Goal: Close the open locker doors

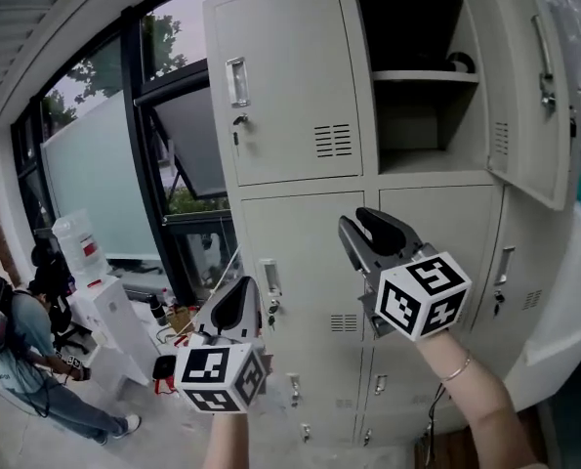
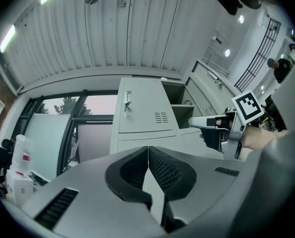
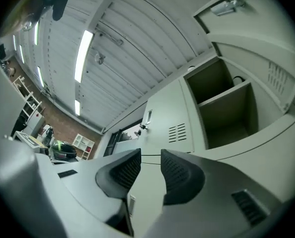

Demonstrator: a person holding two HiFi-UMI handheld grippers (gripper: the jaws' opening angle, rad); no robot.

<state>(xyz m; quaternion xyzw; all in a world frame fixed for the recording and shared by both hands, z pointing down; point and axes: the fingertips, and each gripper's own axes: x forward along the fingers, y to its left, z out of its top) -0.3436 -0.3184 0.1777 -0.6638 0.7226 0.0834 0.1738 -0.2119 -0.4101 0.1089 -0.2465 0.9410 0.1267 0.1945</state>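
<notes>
Tall dark-framed windows [image 1: 104, 164] fill the room from 9 to 11 o'clock with grey daylight, a white water dispenser [image 1: 109, 319] stands below them at 8 o'clock, and strip lights [image 3: 83, 53] run along the ribbed white ceiling [image 2: 112, 29].

No lettering, number or brand name can be read on the grey lockers [image 1: 290, 86]. The cube [image 1: 222, 377] on the left hand-held gripper [image 1: 243, 296] and its twin on the right hand-held gripper [image 1: 353, 218] carry only black-and-white square marker patterns, with no words among them. A red label [image 1: 91, 248] on the water bottle [image 1: 73, 231] by the window is too small to read.
</notes>
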